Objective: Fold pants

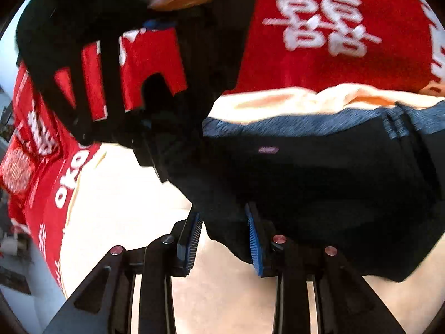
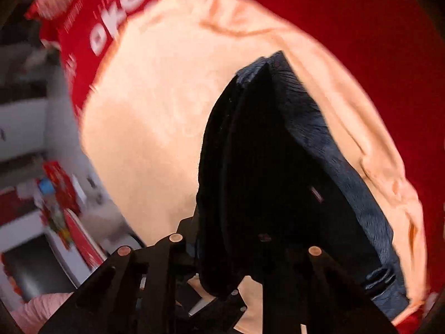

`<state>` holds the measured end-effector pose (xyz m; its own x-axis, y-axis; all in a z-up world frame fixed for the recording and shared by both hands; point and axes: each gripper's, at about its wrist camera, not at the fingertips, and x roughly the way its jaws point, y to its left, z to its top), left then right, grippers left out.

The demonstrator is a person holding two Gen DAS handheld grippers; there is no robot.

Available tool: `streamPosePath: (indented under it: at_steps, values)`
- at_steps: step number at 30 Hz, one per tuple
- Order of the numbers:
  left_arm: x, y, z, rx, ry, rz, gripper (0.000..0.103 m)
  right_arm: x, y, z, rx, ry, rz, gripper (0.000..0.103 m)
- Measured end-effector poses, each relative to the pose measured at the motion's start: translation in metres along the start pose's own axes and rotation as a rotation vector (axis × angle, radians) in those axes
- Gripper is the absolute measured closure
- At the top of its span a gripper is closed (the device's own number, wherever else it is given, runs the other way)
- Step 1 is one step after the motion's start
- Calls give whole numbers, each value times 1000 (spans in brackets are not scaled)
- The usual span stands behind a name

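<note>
Between left tongs point(image 1: 224, 239) (parted): pants point(image 1: 319, 183)

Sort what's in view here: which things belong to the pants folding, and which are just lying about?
Job:
black pants
left gripper, fingers around a pants edge
right gripper, in the fabric
cream cloth underneath

Lying about:
red printed cover
blurred shelf clutter

Cream cloth point(image 2: 155, 128) over red printed cover point(image 1: 333, 64) (white characters), blurred white shelving point(image 2: 25, 128)

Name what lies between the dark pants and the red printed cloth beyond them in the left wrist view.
A band of cream sheet separates the pants from the red printed cloth, seen in the left wrist view.
</note>
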<state>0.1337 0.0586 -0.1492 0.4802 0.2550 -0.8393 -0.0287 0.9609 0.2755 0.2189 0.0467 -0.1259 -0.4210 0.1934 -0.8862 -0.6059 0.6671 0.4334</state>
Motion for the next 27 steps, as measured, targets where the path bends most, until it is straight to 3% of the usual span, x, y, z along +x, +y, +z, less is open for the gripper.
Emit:
streamPosePath:
  at_steps: [6,14,20,24,27]
  values:
    - [-54,-32,28,85,-127,-51,70,-77,-61,-85,141,-283,247,82]
    - [-135,-132,66,260,-262,-198,70,-144,-174,-264,365,-665,436,82]
    - [-157,-242,62,421,-263,-304,70,-120,-268,-386,598,-779,530,82]
    - [-138,-303,44,514,-184,-326,70,-70,-316,-421,731,-757,576,82]
    - [-118,-323,34,550,-116,-309,70,-36,-336,-425,783,-733,595,81]
